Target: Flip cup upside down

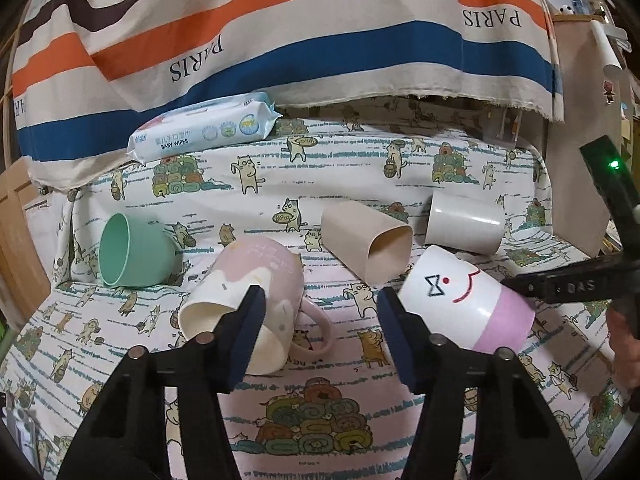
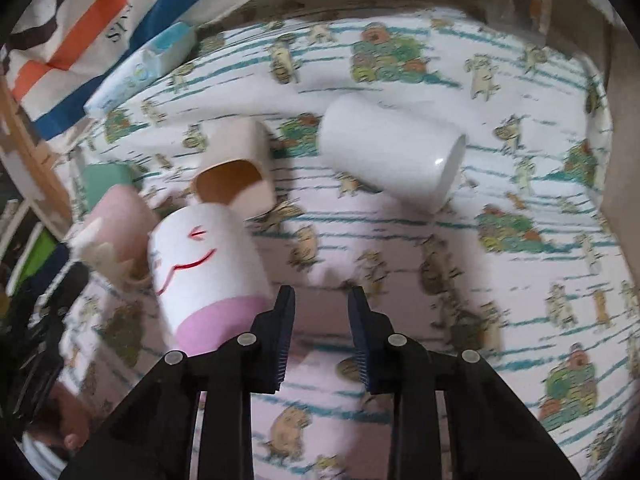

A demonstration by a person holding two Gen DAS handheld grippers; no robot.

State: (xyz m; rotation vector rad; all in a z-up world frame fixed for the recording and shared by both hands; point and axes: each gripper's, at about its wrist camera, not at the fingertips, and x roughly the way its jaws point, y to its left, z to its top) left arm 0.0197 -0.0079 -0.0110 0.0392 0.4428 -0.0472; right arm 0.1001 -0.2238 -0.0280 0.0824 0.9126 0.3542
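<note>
Several cups lie on their sides on a cat-print cloth (image 1: pixel 320 380). A white and pink face cup (image 1: pixel 468 300) lies at the right, also in the right wrist view (image 2: pixel 208 268). A pink mug with a handle (image 1: pixel 248 296) lies at the left, behind my left finger. My left gripper (image 1: pixel 320 300) is open and empty, between these two. My right gripper (image 2: pixel 320 296) is open and empty, just right of the face cup; its body shows in the left view (image 1: pixel 568 284).
A beige square cup (image 1: pixel 368 248), a white cup (image 1: pixel 464 224) and a green cup (image 1: pixel 132 250) lie further back. A baby wipes pack (image 1: pixel 204 128) sits against a striped cloth (image 1: pixel 280 32) at the back. The white cup shows in the right wrist view (image 2: pixel 392 152).
</note>
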